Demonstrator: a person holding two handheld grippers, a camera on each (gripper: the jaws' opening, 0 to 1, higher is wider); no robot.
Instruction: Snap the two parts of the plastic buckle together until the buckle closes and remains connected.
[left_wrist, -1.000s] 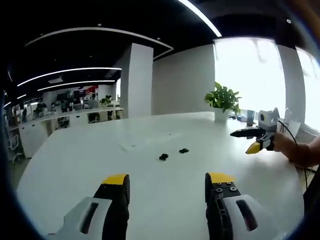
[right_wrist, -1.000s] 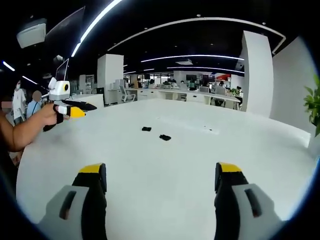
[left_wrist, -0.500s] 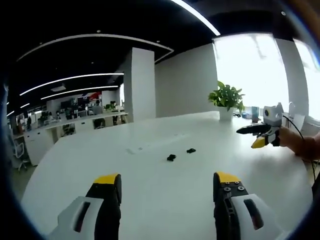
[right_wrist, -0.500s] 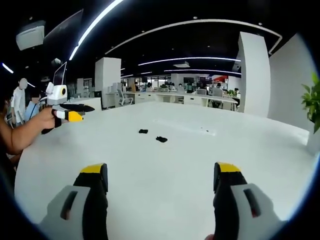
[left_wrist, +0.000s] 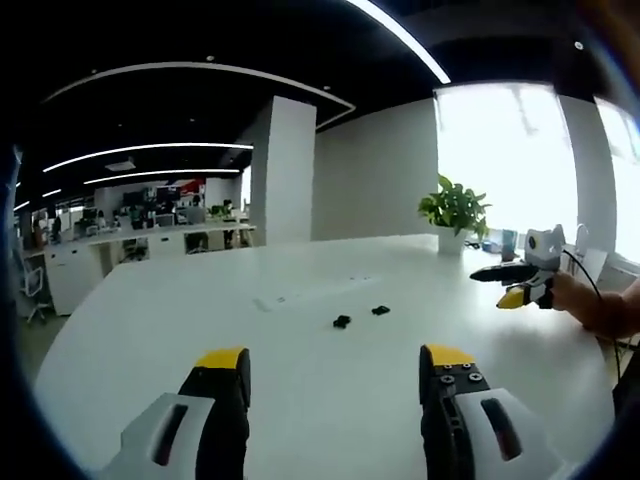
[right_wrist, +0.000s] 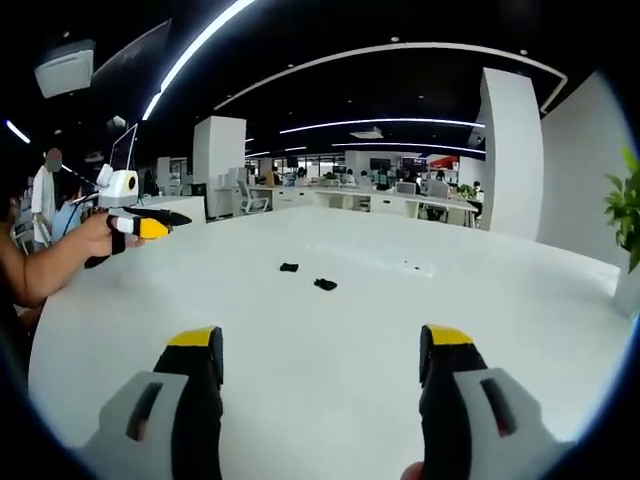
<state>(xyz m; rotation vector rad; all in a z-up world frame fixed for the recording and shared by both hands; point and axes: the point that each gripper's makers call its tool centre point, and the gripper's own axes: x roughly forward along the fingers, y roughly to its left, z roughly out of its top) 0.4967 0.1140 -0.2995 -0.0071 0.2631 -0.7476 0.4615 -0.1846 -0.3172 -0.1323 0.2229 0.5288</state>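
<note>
A large white table (left_wrist: 150, 340) carries the two black buckle parts, which lie close together but apart, out in the open middle of the surface and well away from every edge. In the left gripper view the nearer buckle part (left_wrist: 342, 322) sits just left of the other buckle part (left_wrist: 380, 310). In the right gripper view the same pair appears as one small black piece (right_wrist: 289, 267) with a second piece (right_wrist: 325, 284) just beside it.

The left gripper (left_wrist: 332, 375) hangs above the near side of the table with its yellow-tipped jaws spread wide and nothing between them. It also shows in the right gripper view (right_wrist: 158, 221), held in a person's hand (right_wrist: 95, 236) above the table's left edge; its jaws there look nearly together from that angle, so the gap cannot be judged from this side.

The right gripper (right_wrist: 319, 355) likewise hovers over the near side of the table, jaws wide apart and holding nothing. In the left gripper view it appears (left_wrist: 505, 283) in the person's other hand (left_wrist: 575, 296) above the right side of the table.

A potted plant (left_wrist: 455, 212) stands near the table's far right edge, in front of a bright window (left_wrist: 505, 160). An open office with desks lies beyond the table's far edge.
</note>
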